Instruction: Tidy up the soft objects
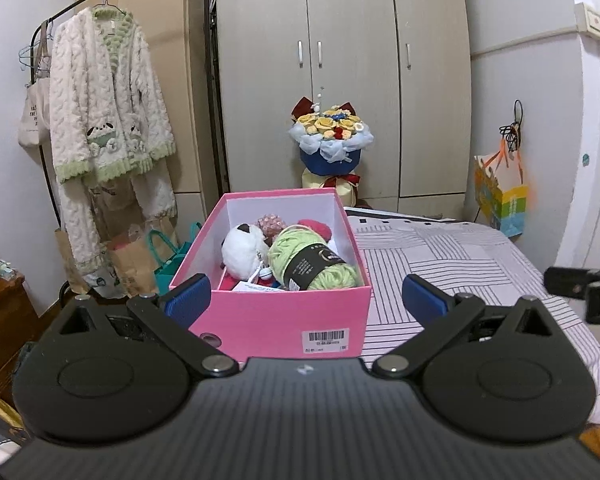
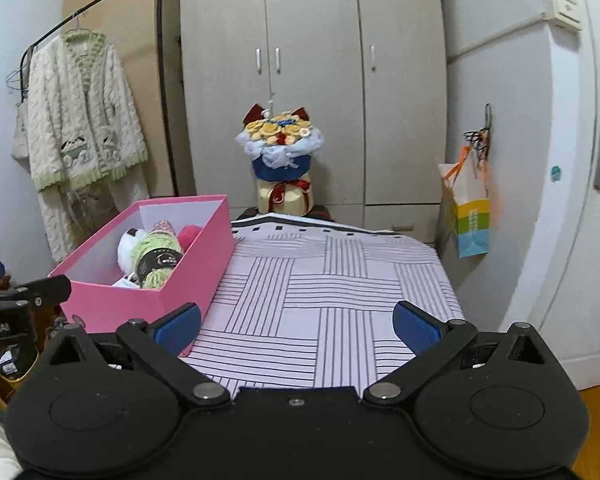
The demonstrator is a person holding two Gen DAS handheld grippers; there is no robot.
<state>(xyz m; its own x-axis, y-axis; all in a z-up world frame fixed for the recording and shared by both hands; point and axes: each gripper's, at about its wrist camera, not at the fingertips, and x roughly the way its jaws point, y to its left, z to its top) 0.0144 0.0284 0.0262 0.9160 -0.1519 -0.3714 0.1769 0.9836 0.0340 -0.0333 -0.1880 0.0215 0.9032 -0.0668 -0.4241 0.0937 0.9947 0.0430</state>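
Left tongs wide, empty | right tongs wide, empty | green yarn skein, panda plush inside pink box at bed edge | risk: nudged box tipping off.

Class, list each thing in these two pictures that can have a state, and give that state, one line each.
pink box: lid off, standing on the striped bed cover
green yarn skein: inside the box, label band on
white plush toy: inside the box
left gripper: open, empty
right gripper: open, empty
wardrobe doors: closed
fleece jacket: hanging on the rack
paper bag: hanging from a wall hook
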